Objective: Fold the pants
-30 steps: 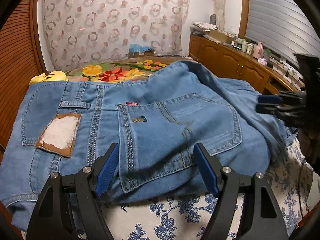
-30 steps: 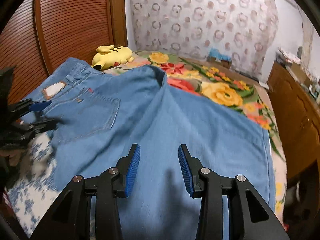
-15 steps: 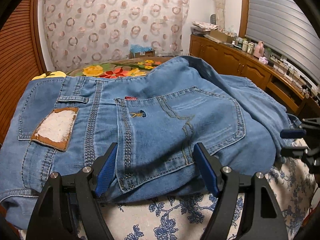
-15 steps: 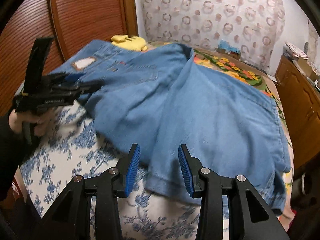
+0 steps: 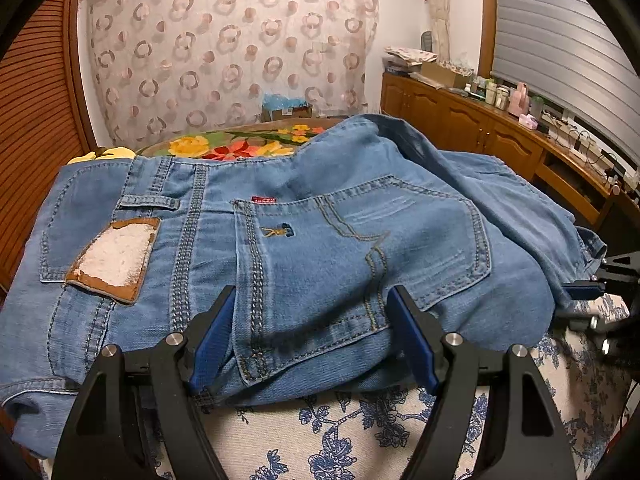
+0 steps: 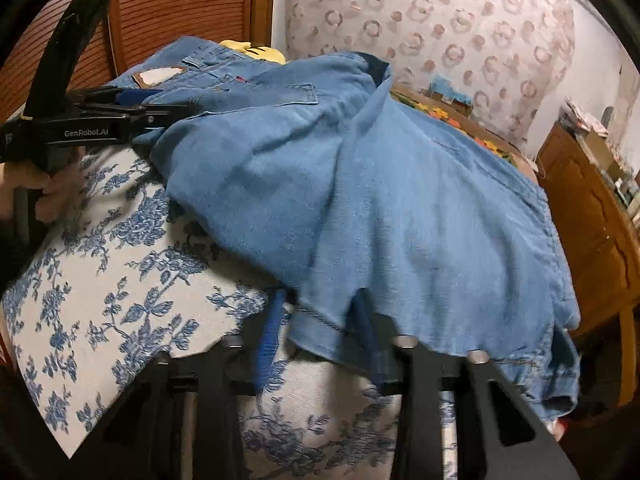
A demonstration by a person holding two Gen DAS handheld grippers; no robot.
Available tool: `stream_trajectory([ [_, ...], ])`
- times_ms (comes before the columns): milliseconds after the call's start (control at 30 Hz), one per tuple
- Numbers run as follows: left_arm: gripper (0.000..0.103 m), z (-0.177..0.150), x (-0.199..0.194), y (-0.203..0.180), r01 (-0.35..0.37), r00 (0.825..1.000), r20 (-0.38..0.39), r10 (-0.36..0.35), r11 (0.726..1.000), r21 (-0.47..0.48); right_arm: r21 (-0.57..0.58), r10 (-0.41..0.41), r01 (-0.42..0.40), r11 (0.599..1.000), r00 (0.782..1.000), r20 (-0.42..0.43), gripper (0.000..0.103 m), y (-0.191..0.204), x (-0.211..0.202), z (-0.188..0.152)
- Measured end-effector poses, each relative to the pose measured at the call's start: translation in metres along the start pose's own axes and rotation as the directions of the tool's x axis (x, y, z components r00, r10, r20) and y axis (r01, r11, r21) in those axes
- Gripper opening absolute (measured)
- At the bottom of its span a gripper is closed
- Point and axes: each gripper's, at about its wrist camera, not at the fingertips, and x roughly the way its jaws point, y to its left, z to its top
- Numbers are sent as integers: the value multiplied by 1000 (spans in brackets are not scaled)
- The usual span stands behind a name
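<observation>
Right tool now lower, spread around pants hem edge; left tool spread astride waist edge.

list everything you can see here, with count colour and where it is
jeans: one, light blue denim, spread over the bed, leg hems toward the cabinet side
leather patch: one, brown and white, on the waistband
floral sheet: one, white and blue, under the jeans
flowered blanket: one, yellow, red, green, behind the jeans
plush toy: one, yellow, partly hidden behind the waistband
curtain: one, pale with pink rings, back wall
cabinet: one, brown wood, under the window
left gripper: black, blue fingers open around the waistband edge
right gripper: black, blue fingers at the hem, blurred
</observation>
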Motion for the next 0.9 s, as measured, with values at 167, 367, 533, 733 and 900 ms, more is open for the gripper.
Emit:
stream_trajectory([
  [167,76,0,-1,-2,-10,1000,5,10,1000,3,-1,-43,43,999,998,42,6,-18,-19,6],
  [367,76,0,-2,-3,-18,1000,15,18,1000,7,20,-145,143,989,981,131,5,-51,-41,29],
  [533,76,-2,-3,-2,-20,1000,21,20,1000,3,29,-236,234,972,958,165,5,-77,-40,51],
  [733,76,-2,-3,-3,-19,1000,22,19,1000,2,54,-296,292,955,941,162,5,-91,-18,73],
  [900,76,-2,-3,-2,-19,1000,22,19,1000,1,62,-340,334,940,929,146,5,-84,5,92],
])
